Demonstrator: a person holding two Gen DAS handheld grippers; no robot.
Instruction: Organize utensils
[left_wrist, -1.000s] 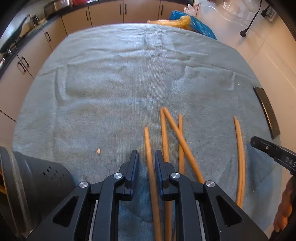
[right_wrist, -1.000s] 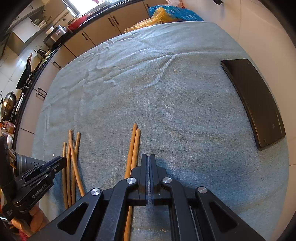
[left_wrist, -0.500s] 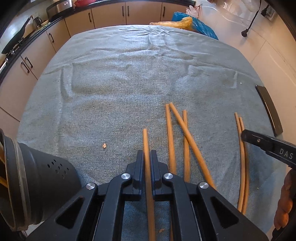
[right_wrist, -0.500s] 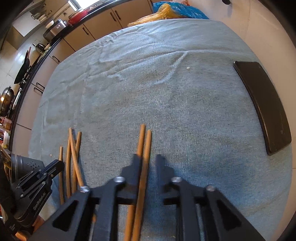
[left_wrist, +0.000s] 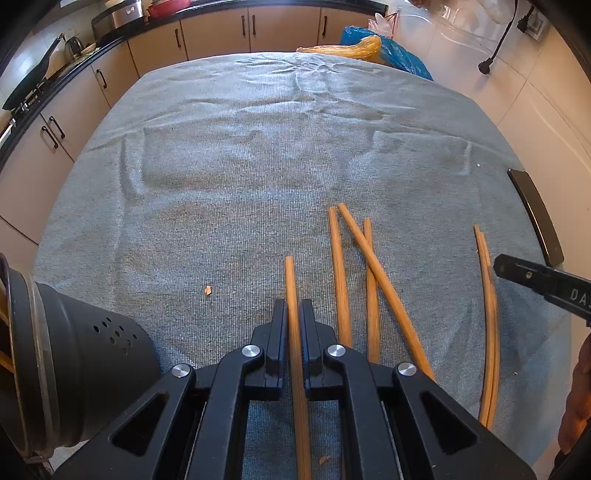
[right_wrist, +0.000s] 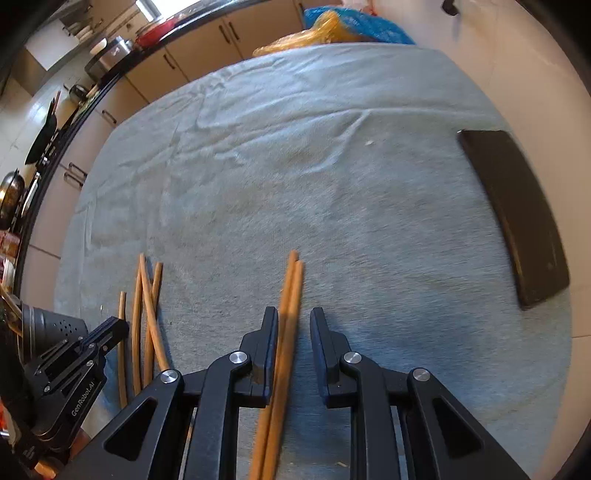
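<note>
Wooden chopsticks lie on a blue-grey towel (left_wrist: 258, 166). My left gripper (left_wrist: 294, 314) is shut on one chopstick (left_wrist: 291, 284) that runs between its jaws. Three more chopsticks (left_wrist: 354, 266) lie crossed just to its right. A pair of chopsticks (left_wrist: 487, 295) lies further right. In the right wrist view my right gripper (right_wrist: 293, 321) is open with that pair (right_wrist: 290, 291) between its jaws, close to the left jaw. A black perforated utensil holder (left_wrist: 74, 362) lies at the left edge.
A black flat rectangular object (right_wrist: 517, 214) lies at the towel's right edge. Blue and yellow bags (left_wrist: 373, 51) sit beyond the far edge. Kitchen cabinets (left_wrist: 221, 33) run behind and to the left. A small crumb (left_wrist: 208, 290) lies on the towel.
My left gripper closed onto the single chopstick. My right gripper opened and now straddles the pair of chopsticks.
</note>
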